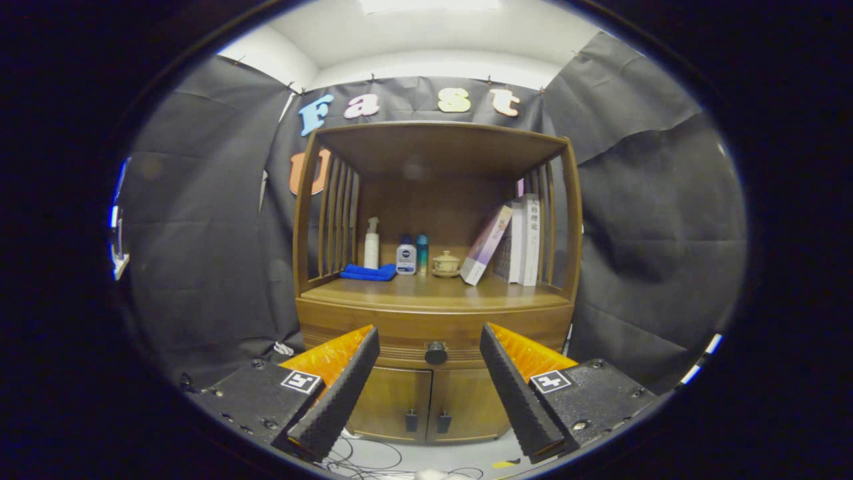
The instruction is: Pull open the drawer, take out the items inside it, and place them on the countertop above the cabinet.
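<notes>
Black-cloth booth, brown wooden cabinet [436,313] against back wall | hand-held gripper [430,380] spread wide, holding nothing | closed wooden drawer [400,333] with round dark knob [436,353] beyond the fingertips, between them

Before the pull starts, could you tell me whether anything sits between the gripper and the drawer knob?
Nothing visible does: the gripper is open, and the drawer knob sits in plain sight beyond its fingers, roughly centred in the gap.

The claw [430,353] is built with two wedge-shaped fingers [340,393] faced with ribbed pads. Each finger is carried on a dark block studded with screws. A small square black-and-white marker [301,381] is fixed on each block.
</notes>
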Demonstrator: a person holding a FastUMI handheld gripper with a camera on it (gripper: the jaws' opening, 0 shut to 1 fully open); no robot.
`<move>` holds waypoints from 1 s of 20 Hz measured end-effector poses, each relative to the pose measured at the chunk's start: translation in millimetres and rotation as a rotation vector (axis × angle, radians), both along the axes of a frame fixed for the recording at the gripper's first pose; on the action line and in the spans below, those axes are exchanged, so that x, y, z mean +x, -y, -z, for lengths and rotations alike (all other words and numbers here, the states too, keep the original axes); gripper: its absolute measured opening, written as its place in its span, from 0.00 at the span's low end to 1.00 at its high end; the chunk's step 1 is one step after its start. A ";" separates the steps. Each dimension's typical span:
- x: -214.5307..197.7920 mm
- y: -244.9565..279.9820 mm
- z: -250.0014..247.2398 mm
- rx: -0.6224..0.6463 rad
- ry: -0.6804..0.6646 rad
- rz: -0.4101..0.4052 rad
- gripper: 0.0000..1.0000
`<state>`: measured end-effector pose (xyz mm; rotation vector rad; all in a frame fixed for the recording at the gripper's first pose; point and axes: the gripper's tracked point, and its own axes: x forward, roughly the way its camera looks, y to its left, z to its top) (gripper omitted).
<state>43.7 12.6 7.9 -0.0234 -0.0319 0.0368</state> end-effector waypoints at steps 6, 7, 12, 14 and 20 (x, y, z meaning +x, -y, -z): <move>59.3 4.6 27.9 -0.002 -0.035 0.004 0.99; 69.8 7.0 35.3 0.001 -0.048 0.005 0.99; 125.6 14.1 76.0 0.015 -0.106 0.012 0.99; 147.2 13.7 89.4 0.017 -0.131 0.007 0.99; 184.0 13.9 110.1 -0.015 -0.161 0.011 0.96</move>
